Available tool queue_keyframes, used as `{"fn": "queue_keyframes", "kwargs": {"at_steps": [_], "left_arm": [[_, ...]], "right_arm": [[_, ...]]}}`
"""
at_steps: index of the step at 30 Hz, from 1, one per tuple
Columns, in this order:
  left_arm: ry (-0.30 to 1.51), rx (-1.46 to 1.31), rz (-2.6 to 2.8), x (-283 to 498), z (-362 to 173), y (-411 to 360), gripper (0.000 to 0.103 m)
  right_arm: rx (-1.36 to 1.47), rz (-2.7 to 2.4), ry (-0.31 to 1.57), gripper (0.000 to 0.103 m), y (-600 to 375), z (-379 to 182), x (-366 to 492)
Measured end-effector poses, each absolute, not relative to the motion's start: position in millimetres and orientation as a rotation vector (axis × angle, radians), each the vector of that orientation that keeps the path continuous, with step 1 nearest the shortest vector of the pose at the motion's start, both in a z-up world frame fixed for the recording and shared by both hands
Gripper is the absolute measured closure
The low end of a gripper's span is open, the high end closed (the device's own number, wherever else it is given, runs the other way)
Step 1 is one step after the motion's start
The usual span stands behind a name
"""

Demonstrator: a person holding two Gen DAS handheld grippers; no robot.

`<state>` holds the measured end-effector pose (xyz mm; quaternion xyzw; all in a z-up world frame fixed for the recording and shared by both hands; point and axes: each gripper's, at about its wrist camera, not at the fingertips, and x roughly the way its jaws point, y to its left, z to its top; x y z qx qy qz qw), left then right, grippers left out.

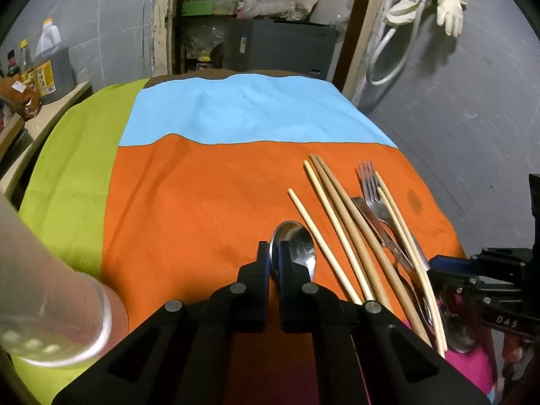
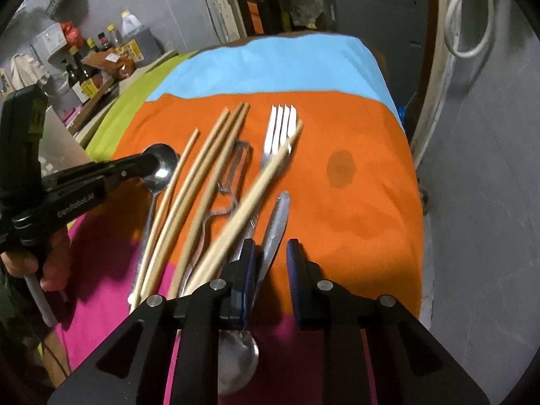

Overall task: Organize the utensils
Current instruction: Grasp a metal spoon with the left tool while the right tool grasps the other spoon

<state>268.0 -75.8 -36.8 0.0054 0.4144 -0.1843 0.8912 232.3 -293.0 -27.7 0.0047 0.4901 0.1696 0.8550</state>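
**Supervisor:** Left wrist view. State of the tool and position of the utensils?

**Operator:** I read the left tool as clamped on the rim of the bowl of a spoon, with the jaws nearly together. The spoon sits on the orange panel of the cloth that covers the tabletop. Just to its right lie the chopsticks, fanned out with their tips pointing away from me. A fork lies among them, tines also pointing away. A blurred clear glass stands at the near left edge.

**Supervisor:** Right wrist view?

**Operator:** I see the right tool set to a narrow gap. The handle of a second spoon runs between the jaws, close against the left one and clear of the right one, so I report no grip. Its bowl is under the tool body, over the pink panel. One chopstick lies slanted across the fork. At the left, a hand holds the other tool, which pinches the first spoon's bowl.
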Motion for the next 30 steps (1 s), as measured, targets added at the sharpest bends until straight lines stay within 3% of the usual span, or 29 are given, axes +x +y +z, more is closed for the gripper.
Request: {"fn": "queue_keyframes", "kwargs": {"at_steps": [6, 13, 17, 22, 30], "left_arm": [[0.862, 0.038, -0.384, 256.3, -35.9, -79.4, 0.101], [0.88, 0.029, -0.396, 243.2, -38.1, -77.8, 0.101], [0.839, 0.032, -0.386, 232.0, -32.5, -77.5, 0.101], [0.719, 0.034, -0.345, 207.5, -16.4, -70.6, 0.102], [0.533, 0.013, -0.266, 174.8, 11.7, -59.2, 0.102]], "right_arm": [[-0.045, 0.326, 1.02, 0.085, -288.7, -27.6, 219.2], [-0.087, 0.273, 0.991, 0.077, -275.2, -30.7, 227.0], [-0.107, 0.245, 0.926, 0.093, -277.5, -33.8, 218.4], [0.035, 0.275, 0.877, 0.094, -296.1, -30.5, 212.6], [0.097, 0.313, 0.582, 0.094, -300.3, 4.4, 159.9]]}}
